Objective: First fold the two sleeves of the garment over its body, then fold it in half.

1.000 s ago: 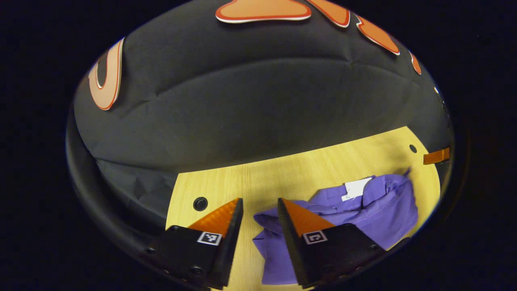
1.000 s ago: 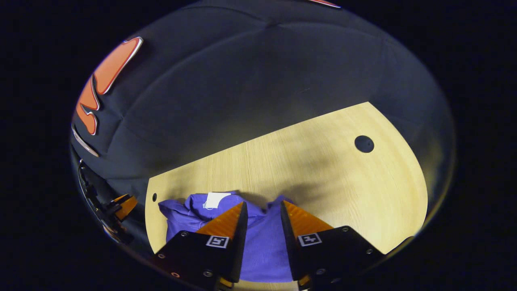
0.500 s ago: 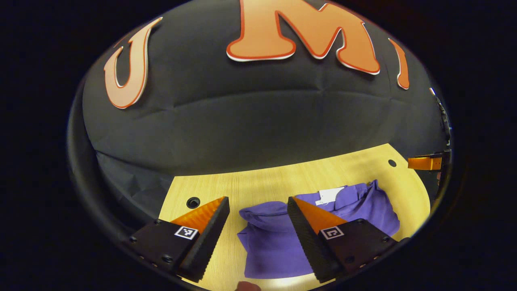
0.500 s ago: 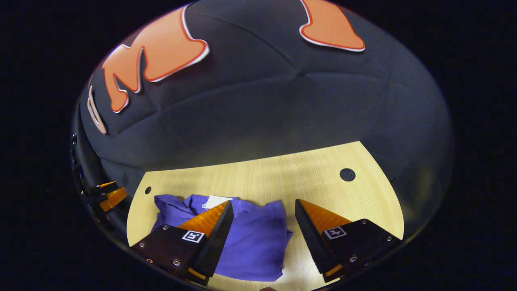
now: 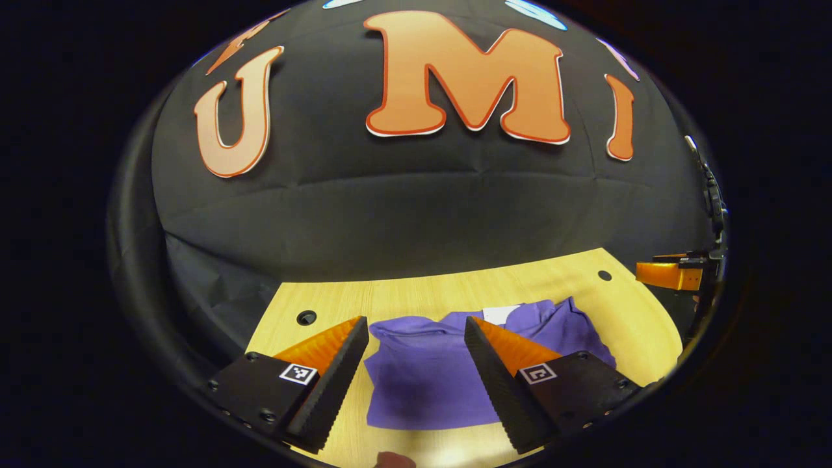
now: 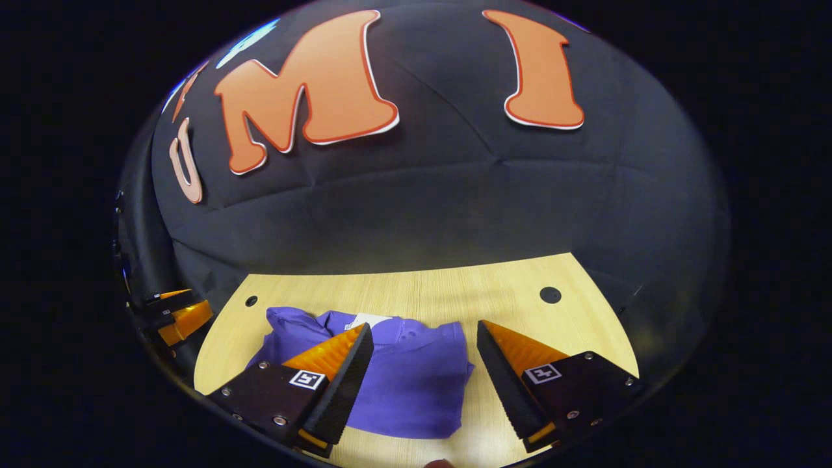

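Purple garment (image 5: pixel 422 383) lies folded in a compact bundle on the wood table (image 5: pixel 416 299), lower centre of the left gripper view, white tag (image 5: pixel 500 314) at its far edge. Left gripper (image 5: pixel 416 364) wide apart, holding nothing, above the garment. Right gripper (image 6: pixel 422 370) also wide, empty, over the garment (image 6: pixel 409 383) in the lower centre of the right gripper view. Table (image 6: pixel 455 286) has dark holes.

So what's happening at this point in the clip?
A person holds two grippers above a wooden table where a purple garment lies folded into a compact bundle, a white tag showing at its far edge. The left gripper and the right gripper are both open and hold nothing; the cloth lies flat on the table beyond their fingers.
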### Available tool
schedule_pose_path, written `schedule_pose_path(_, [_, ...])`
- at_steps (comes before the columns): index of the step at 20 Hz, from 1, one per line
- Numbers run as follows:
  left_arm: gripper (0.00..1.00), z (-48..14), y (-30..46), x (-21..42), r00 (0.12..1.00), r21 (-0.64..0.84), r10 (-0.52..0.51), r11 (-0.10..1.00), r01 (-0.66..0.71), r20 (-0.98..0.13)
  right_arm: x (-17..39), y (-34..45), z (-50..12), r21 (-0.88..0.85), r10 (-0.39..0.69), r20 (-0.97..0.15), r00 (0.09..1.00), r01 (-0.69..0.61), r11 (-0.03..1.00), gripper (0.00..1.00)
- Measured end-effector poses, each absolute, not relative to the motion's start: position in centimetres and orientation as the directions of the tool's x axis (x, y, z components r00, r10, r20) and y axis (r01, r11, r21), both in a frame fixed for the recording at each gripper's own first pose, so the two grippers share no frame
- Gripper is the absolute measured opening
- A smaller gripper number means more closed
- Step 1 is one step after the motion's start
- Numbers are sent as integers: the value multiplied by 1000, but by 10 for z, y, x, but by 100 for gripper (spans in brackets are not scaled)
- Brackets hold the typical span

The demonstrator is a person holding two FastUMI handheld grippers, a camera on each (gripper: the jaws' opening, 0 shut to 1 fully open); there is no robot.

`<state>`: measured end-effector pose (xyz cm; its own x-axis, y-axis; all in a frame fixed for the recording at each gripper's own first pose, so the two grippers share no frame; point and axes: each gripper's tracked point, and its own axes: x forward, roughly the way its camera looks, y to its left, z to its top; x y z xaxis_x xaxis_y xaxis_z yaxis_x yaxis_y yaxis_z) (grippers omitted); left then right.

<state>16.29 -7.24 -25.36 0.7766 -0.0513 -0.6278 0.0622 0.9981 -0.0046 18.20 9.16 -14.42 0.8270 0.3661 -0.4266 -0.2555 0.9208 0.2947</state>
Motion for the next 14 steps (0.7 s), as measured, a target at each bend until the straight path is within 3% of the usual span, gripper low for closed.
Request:
schedule_pose_path(8, [97, -186, -78, 93, 878, 16, -68, 996, 85, -473, 92, 90, -115, 278, 325, -346, 880, -235, 931, 95])
schedule_pose_path(14, [96, -142, -77, 27, 933, 0, -95, 995, 102, -348, 34, 103, -76, 253, 290, -219, 932, -232, 939, 95])
